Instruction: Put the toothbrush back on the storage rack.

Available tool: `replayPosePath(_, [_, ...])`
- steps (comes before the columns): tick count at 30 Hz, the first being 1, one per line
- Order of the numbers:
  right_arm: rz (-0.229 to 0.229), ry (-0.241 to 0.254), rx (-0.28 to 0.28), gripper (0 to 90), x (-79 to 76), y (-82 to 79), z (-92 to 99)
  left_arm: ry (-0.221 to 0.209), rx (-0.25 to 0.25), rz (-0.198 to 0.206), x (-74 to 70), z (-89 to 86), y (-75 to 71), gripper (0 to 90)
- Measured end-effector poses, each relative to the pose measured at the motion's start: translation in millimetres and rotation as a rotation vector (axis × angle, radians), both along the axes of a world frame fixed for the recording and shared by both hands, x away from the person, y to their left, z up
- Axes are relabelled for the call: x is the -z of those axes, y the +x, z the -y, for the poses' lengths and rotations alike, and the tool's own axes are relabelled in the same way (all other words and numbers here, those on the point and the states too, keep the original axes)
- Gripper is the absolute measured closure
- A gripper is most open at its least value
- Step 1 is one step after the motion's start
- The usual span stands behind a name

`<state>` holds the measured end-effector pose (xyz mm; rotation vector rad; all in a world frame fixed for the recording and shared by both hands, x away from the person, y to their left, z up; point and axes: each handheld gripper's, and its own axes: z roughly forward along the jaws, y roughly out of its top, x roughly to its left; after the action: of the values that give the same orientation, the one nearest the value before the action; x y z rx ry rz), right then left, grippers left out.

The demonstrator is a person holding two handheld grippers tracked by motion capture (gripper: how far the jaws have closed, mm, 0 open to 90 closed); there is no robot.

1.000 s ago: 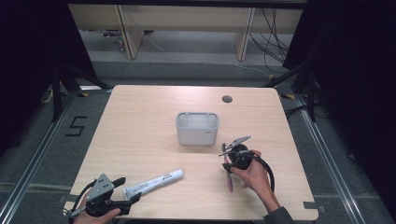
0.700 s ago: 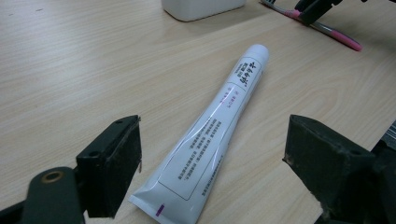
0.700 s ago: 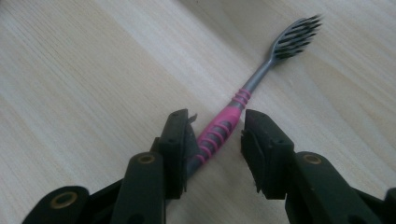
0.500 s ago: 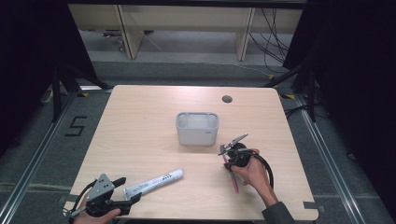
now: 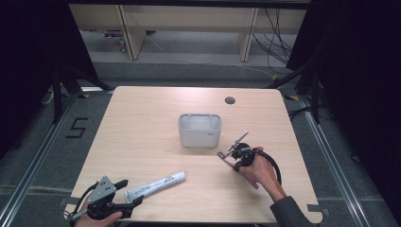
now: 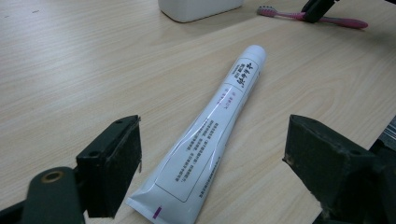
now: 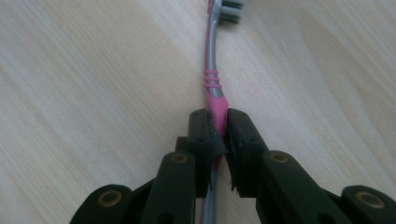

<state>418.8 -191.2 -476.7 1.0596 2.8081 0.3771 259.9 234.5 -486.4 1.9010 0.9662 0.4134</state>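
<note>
Right gripper (image 7: 218,128) fingers have just closed on the toothbrush (image 7: 214,79) handle

- The high view looks forward and down from above the near edge of the bench (image 5: 142,118).
- The left tool view sits low, close over the toothpaste (image 6: 210,126), facing the toothbrush (image 6: 299,16) at 1 o'clock.
- The right tool view looks steeply down, very near the same toothbrush.

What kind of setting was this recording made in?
Probably a lab or recording bay, not a home: a bare wooden table stands on grey flooring with a taped numeral, dark curtains at the sides, and loose cables by the shelving behind.
</note>
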Motion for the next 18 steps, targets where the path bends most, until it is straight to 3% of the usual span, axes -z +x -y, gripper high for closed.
replayPosePath(7, [-0.021,-0.099,-0.051,81.0,-1.2,5.0,-6.4,-0.001,0.002,0.001,-0.2,-0.3,0.1,18.4])
replayPosePath(8, [-0.025,-0.1,-0.079,81.1,-0.7,7.3,-5.6,-0.001,0.002,0.001,-0.2,-0.3,0.1,18.4])
replayPosePath(11, [-0.036,-0.114,-0.067,81.8,-1.1,6.2,-8.0,-0.007,0.005,0.001,0.2,0.1,0.1,18.5])
replayPosePath(14, [-0.052,-0.131,-0.094,82.0,-2.3,6.3,-9.6,-0.005,0.0,0.001,-0.2,-0.2,0.2,18.7])
replayPosePath(15, [-0.048,-0.116,-0.066,82.0,-2.3,4.0,-10.1,-0.003,0.0,-0.001,-0.1,-0.2,0.0,18.7])
replayPosePath(18, [-0.039,-0.116,-0.092,82.2,-6.8,2.2,-8.1,-0.005,-0.001,0.0,0.0,-0.3,0.4,18.7])
